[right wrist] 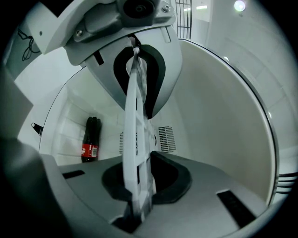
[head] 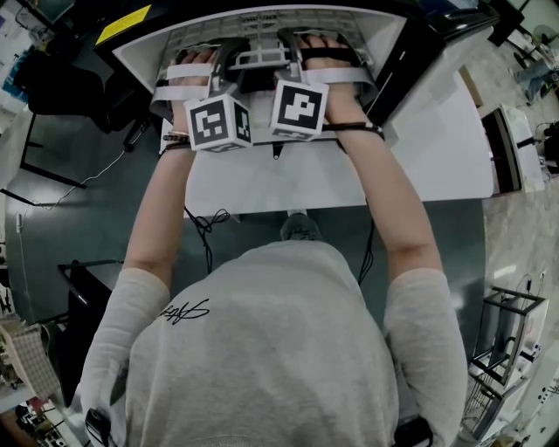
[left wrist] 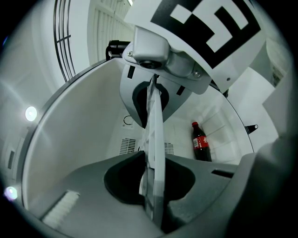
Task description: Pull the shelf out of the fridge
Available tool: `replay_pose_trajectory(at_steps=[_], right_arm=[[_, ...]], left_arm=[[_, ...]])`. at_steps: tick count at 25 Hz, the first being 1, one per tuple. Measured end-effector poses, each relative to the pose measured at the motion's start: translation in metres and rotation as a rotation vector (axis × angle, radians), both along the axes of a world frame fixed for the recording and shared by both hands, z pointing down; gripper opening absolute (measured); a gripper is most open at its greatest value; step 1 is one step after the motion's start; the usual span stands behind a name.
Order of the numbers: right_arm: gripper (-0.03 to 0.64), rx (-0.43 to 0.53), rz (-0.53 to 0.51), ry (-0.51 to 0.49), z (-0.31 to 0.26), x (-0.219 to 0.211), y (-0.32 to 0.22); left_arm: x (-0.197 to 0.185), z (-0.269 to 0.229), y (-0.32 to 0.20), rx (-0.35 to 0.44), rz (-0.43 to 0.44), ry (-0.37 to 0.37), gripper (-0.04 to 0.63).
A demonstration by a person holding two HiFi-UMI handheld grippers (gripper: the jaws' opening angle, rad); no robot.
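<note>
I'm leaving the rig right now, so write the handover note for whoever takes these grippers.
Left gripper: shut on the front edge of the shelf.
Right gripper: shut on the same edge, beside the left one.
Things: the shelf is still inside the open fridge; a cola bottle is deeper in.
Done: both grips set.
Left: pull the shelf straight out, probably with both hands moving together.

Left tool [head: 229,54], right tool [head: 293,48] side by side at shelf [head: 262,24] front edge, inside fridge [head: 140,54].
</note>
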State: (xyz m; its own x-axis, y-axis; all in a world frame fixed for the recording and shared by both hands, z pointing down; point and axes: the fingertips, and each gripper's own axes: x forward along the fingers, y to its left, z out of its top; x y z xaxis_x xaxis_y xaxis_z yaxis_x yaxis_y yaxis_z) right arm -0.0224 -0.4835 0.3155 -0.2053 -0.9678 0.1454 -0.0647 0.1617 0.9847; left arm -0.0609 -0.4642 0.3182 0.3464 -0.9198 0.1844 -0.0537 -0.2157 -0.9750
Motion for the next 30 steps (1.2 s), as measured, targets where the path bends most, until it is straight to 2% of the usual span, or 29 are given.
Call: replay_pose_trajectory(at_steps=[10,30], right_arm=[[0.041,-0.038,-0.004,-0.034,0.005,-0.004,0.011],[0.041,-0.051,-0.002,-0.043,0.005,-0.003,0.032]], left_arm=[[-0.001,0.0,0.009,-0.005,0.0,0.0,0.032],[0.0,-0.001,0.029,-0.007,0.005,0.007,0.032]])
